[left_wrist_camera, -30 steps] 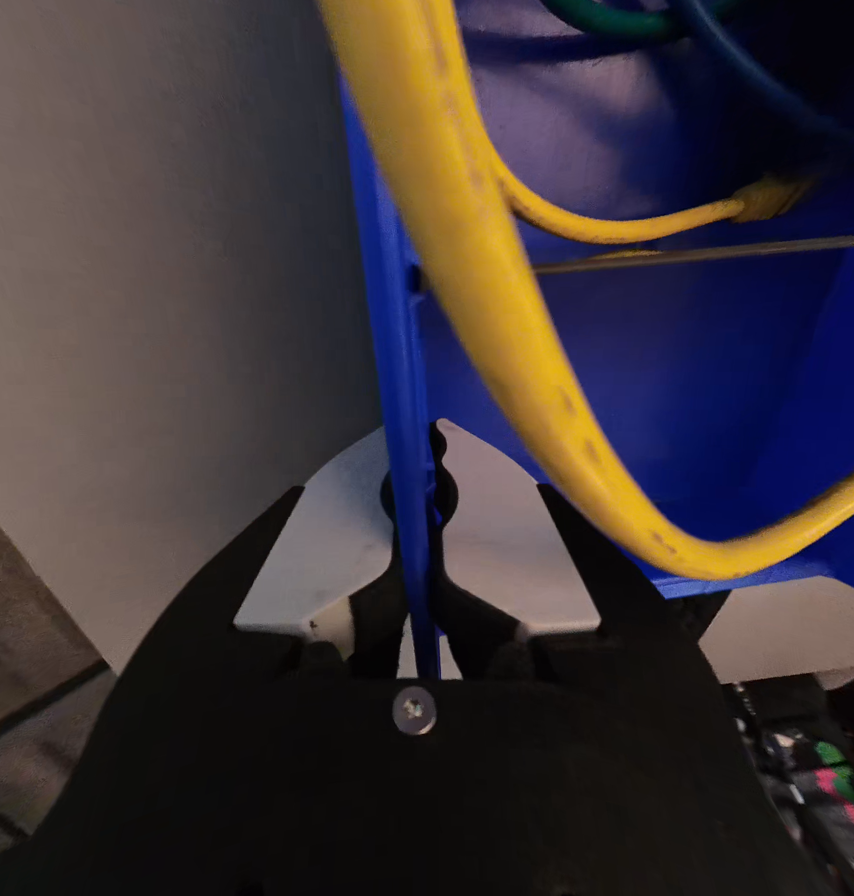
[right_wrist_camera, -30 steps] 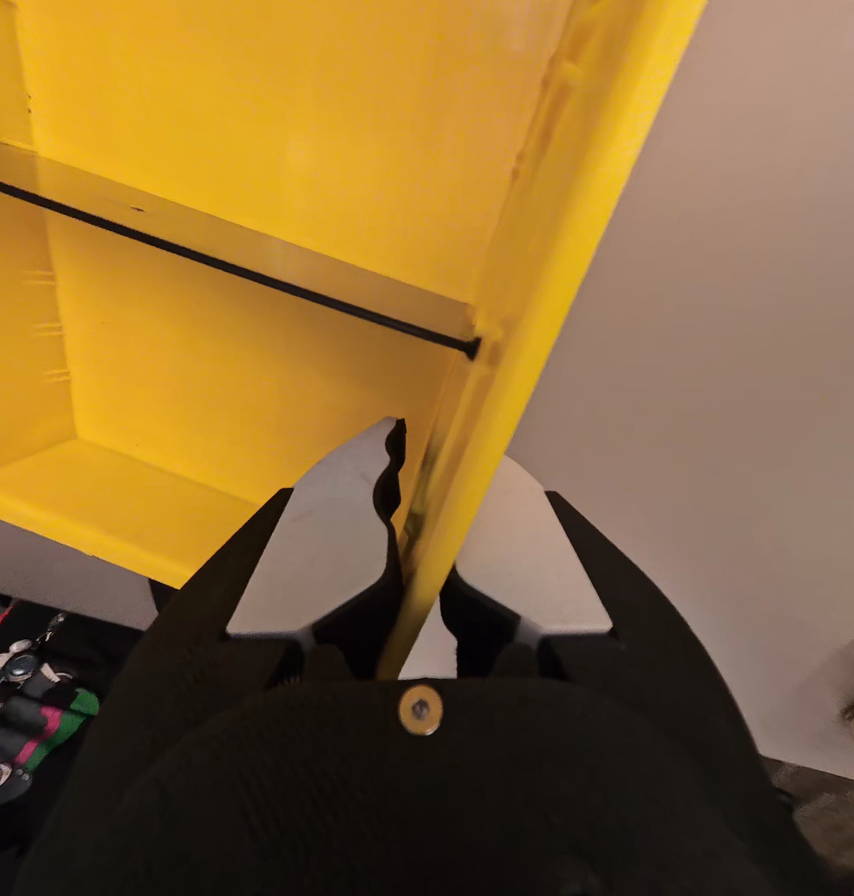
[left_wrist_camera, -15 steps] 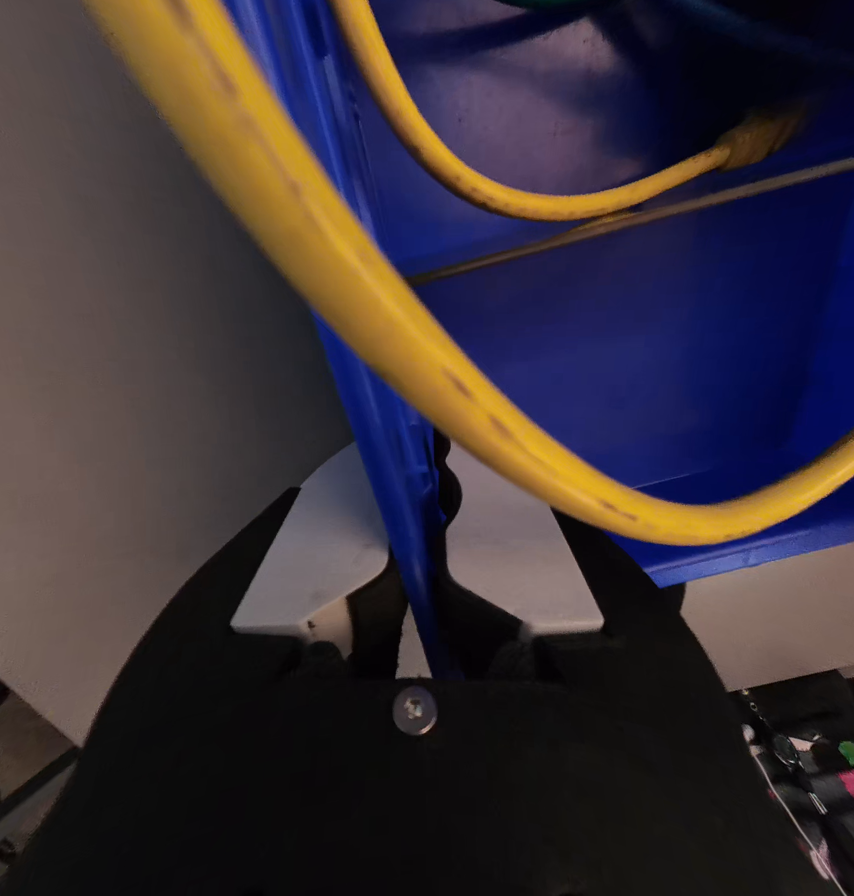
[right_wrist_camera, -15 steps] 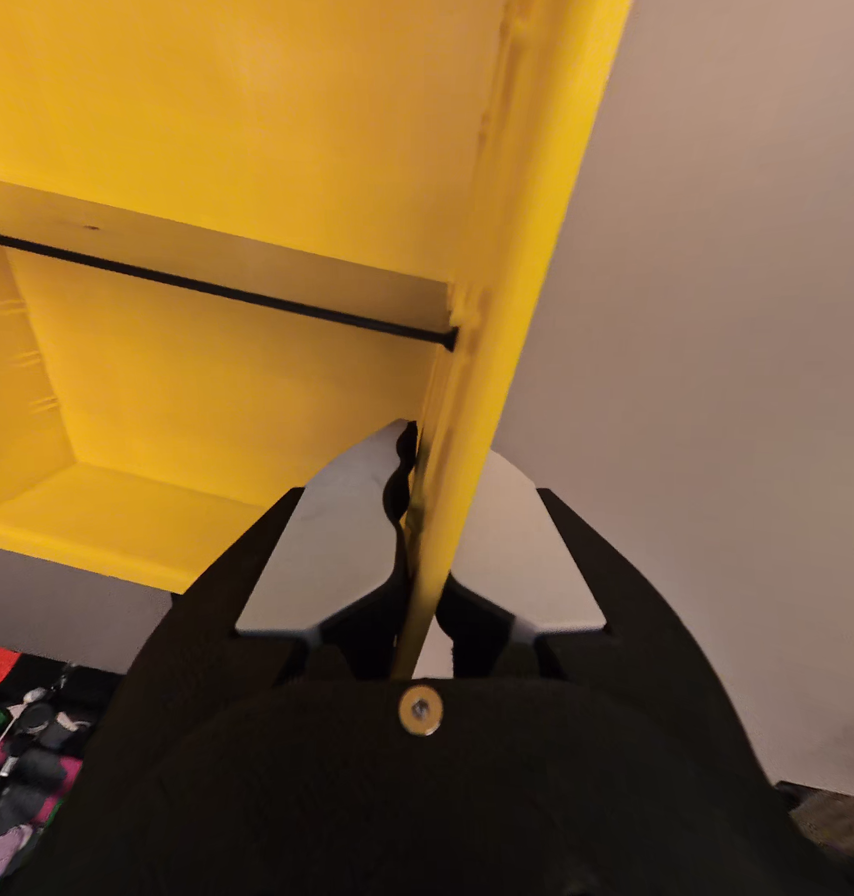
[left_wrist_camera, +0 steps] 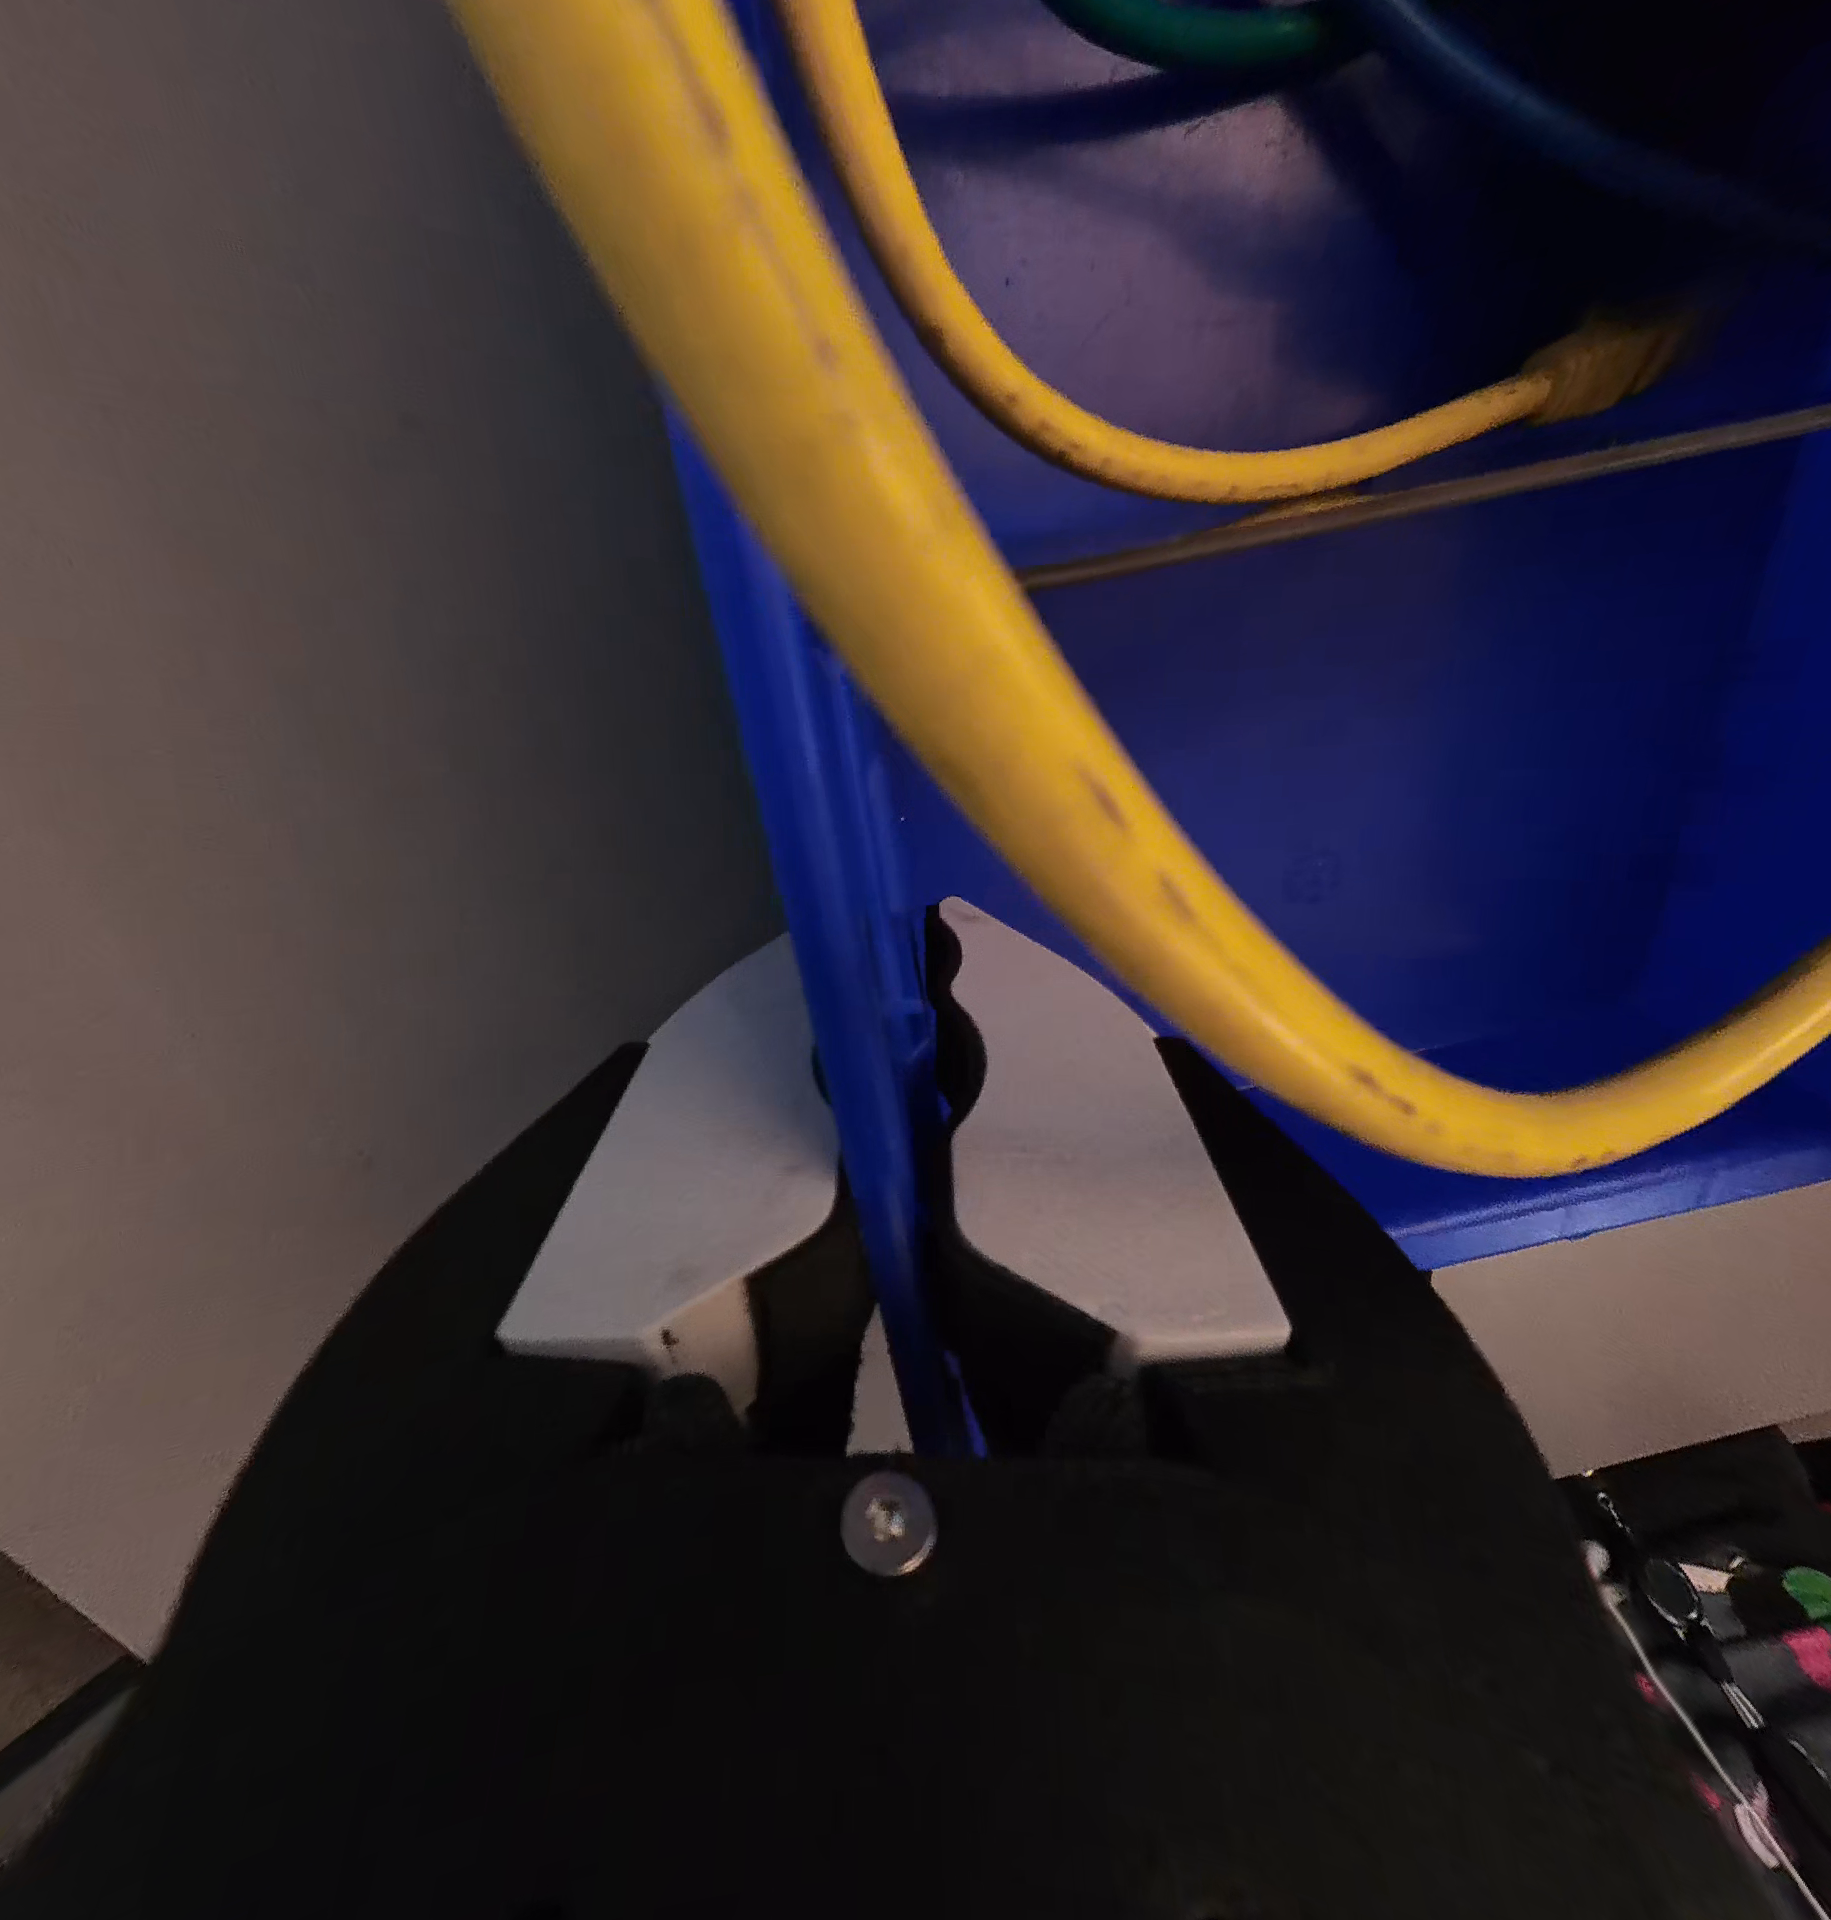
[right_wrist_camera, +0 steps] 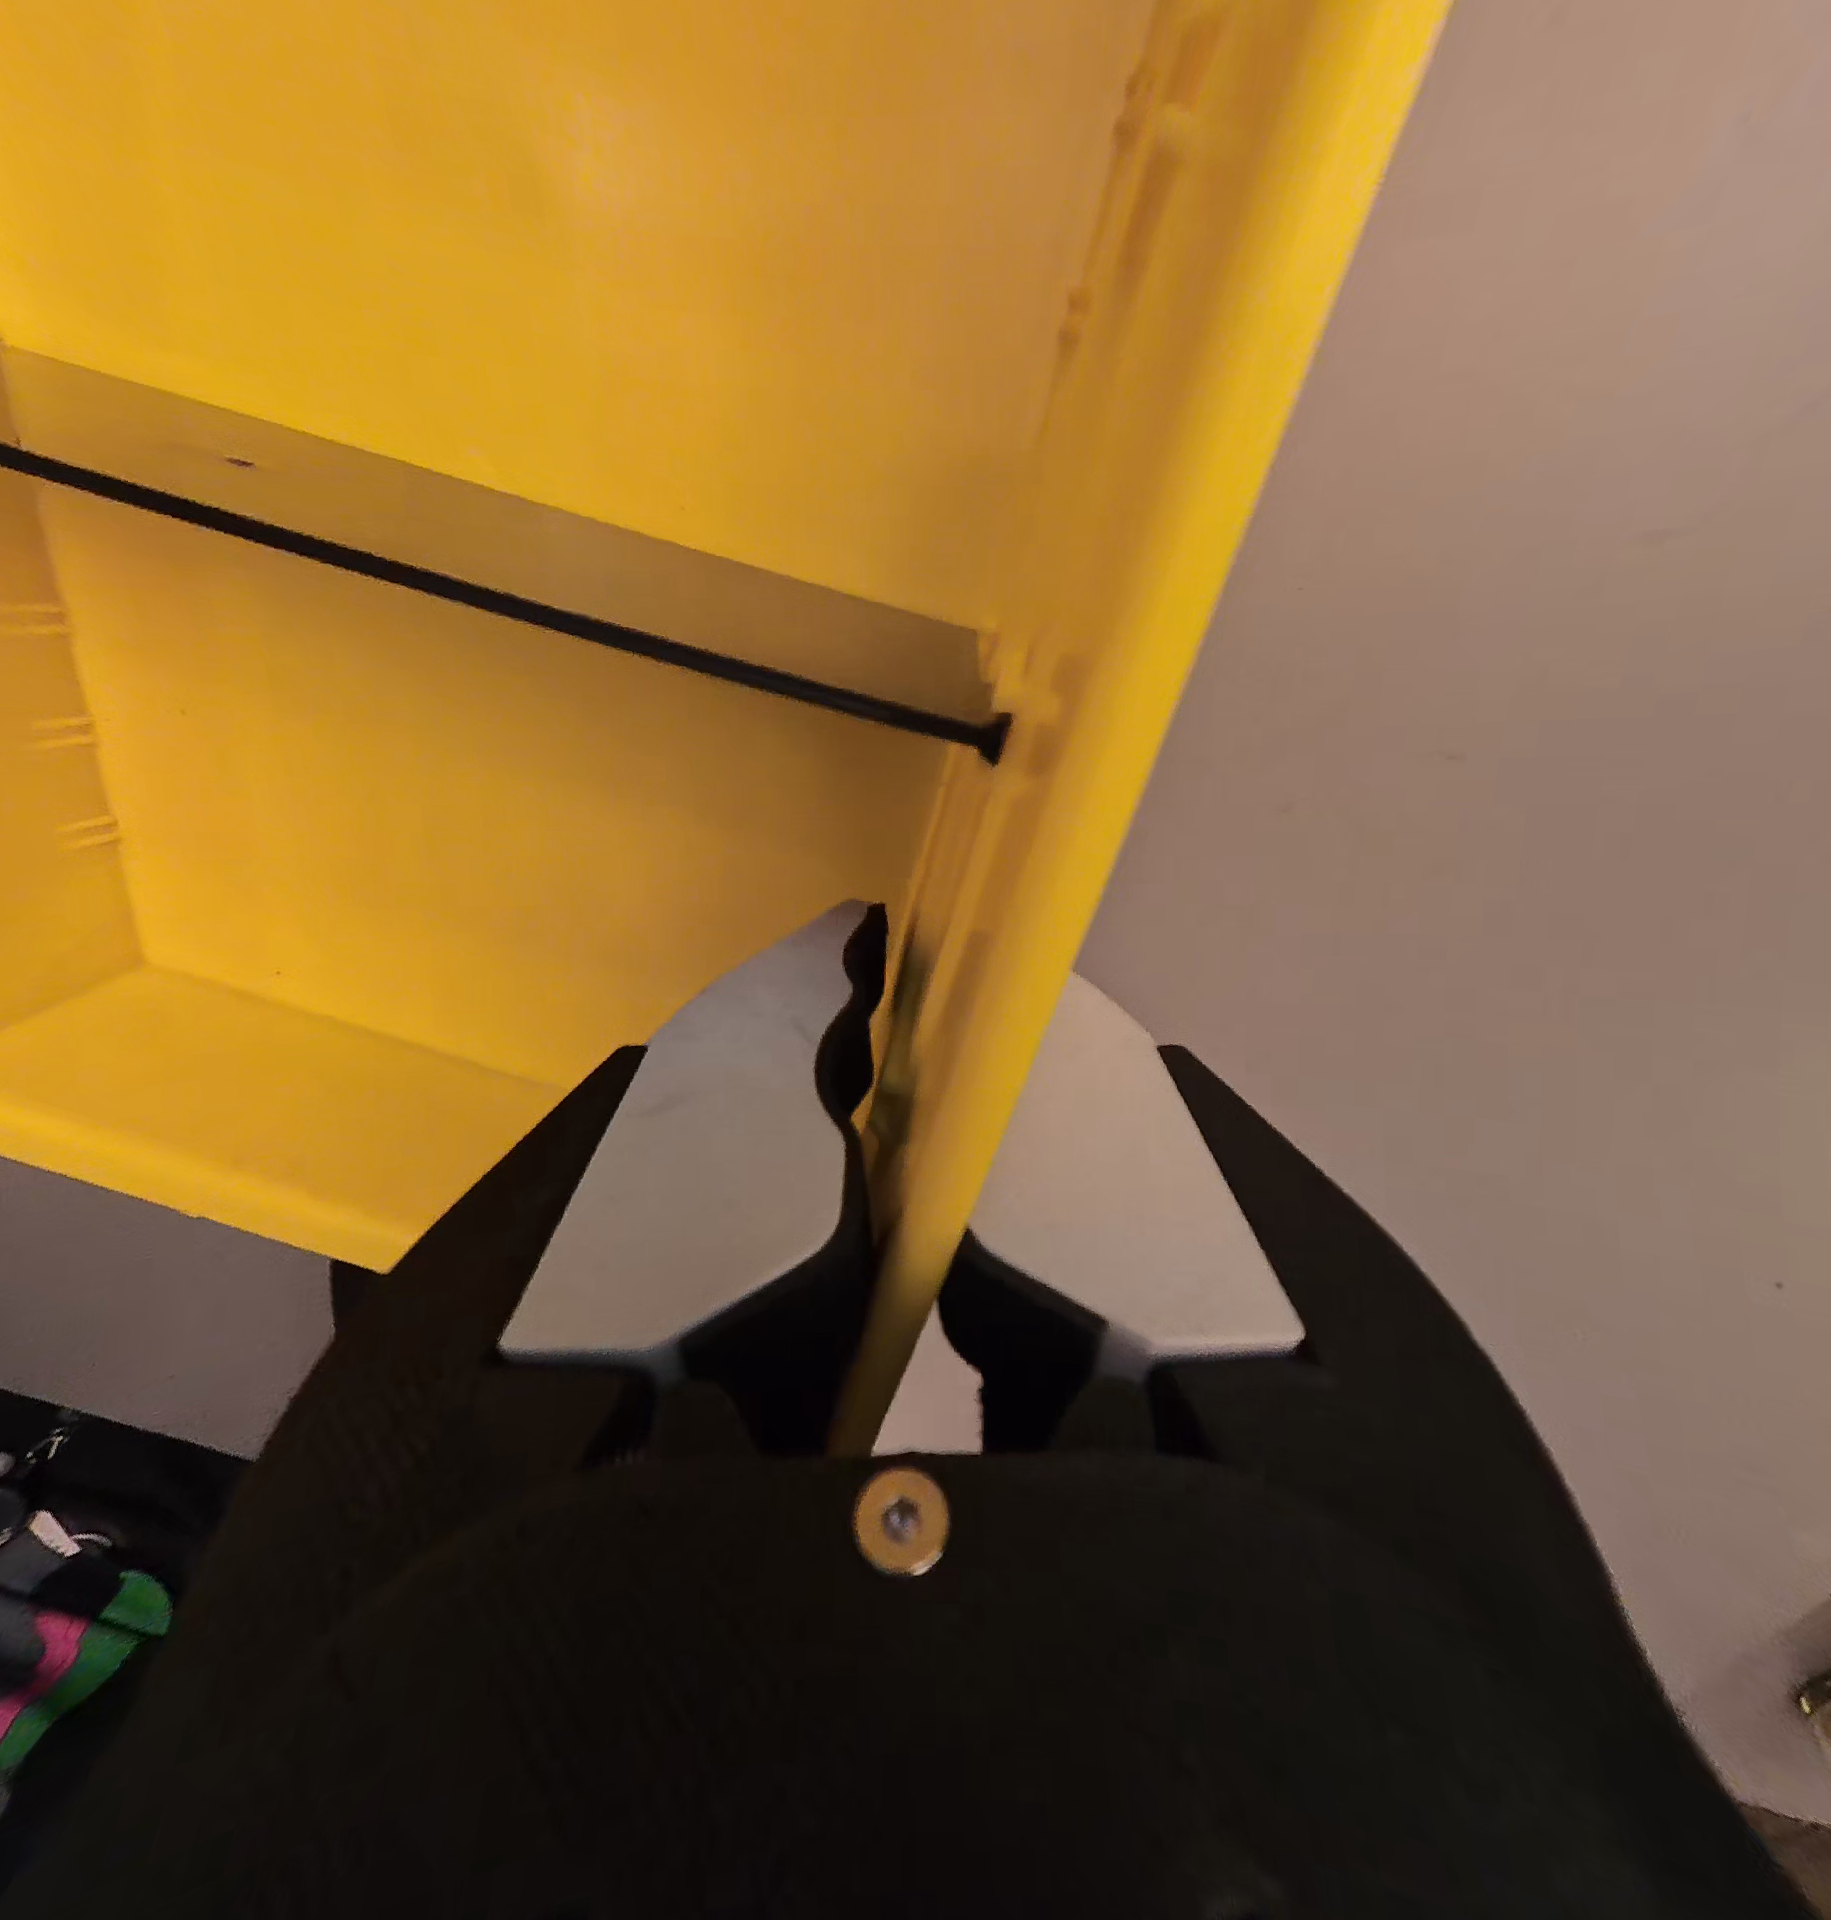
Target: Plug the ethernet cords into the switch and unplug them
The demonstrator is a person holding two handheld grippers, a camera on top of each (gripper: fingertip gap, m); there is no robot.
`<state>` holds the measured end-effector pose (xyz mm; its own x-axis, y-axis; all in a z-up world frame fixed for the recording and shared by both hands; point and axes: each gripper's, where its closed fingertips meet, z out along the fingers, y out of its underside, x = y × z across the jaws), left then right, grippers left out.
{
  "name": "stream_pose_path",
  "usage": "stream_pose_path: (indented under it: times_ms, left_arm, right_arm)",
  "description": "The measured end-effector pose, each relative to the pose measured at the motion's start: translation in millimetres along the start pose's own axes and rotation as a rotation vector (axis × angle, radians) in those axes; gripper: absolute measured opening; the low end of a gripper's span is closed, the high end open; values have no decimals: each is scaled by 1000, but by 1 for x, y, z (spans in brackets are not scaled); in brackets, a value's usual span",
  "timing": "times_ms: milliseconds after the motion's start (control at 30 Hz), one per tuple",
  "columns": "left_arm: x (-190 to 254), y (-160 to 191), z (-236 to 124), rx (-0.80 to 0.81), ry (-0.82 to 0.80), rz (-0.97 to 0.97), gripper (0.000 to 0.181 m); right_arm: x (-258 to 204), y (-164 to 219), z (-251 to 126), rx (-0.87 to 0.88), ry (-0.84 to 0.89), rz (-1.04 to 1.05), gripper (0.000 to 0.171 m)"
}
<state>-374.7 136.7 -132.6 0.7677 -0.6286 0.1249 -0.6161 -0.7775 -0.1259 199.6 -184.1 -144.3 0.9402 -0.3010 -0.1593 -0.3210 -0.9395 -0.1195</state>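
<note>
Left gripper (left_wrist_camera: 880,1049) clenched on the thin side wall of a smooth blue plastic bin (left_wrist_camera: 1410,790); a thick yellow ethernet cord (left_wrist_camera: 890,582) loops inside, green cord (left_wrist_camera: 1181,31) behind. Right gripper (right_wrist_camera: 942,1049) clamps a glossy yellow plastic bin (right_wrist_camera: 1181,520) wall, a black rod (right_wrist_camera: 475,597) crossing inside; no cords there.

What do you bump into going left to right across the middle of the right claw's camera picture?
Yellow plastic bin's inside wall → thin black metal rod → the bin's yellow side edge, pinched lower down by the right claw → plain beige wall.
</note>
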Motion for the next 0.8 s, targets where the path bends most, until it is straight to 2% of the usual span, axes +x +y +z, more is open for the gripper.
stream_pose_path:
  times_ms: [100, 200, 300, 367, 433, 467, 533, 600, 633, 700, 733, 800]
  left_arm:
    - [1, 2, -2, 16, 7, 40, 7]
    - [1, 2, -19, 113, 18, 113, 15]
    - [0, 4, -58, 294, 22, 195, 27]
    - [7, 7, -91, 451, 30, 295, 38]
    - [9, 6, -129, 638, -45, 398, 52]
    - [14, 5, -147, 730, -88, 459, 59]
    - [27, 3, -180, 923, -185, 570, 85]
    - [48, 3, -187, 1051, -268, 686, 89]
    - [56, 4, -172, 1008, -319, 762, 92]
    - [48, 0, -129, 806, -537, 885, 114]
    - [43, -6, -117, 750, -675, 945, 115]
    - [47, -18, -104, 729, -832, 1066, 102]
  right_arm:
    - [1, -3, -1, 32, 5, -11, 14]
    - [0, -8, -8, 92, -12, -22, 34]
    - [7, -17, -32, 244, 14, -91, 48]
    - [14, -23, -57, 369, 58, -130, 64]
    - [18, -27, -88, 503, 107, -183, 63]
    - [17, -32, -107, 595, 135, -208, 64]
    - [1, -47, -157, 845, 154, -248, 73]
    - [-32, -58, -219, 1157, 126, -301, 78]
    - [-51, -57, -251, 1325, 122, -329, 79]
    - [-84, -44, -306, 1635, 133, -380, 77]
    - [-97, -35, -331, 1788, 157, -383, 74]
    - [-122, -19, -361, 1967, 156, -406, 57]
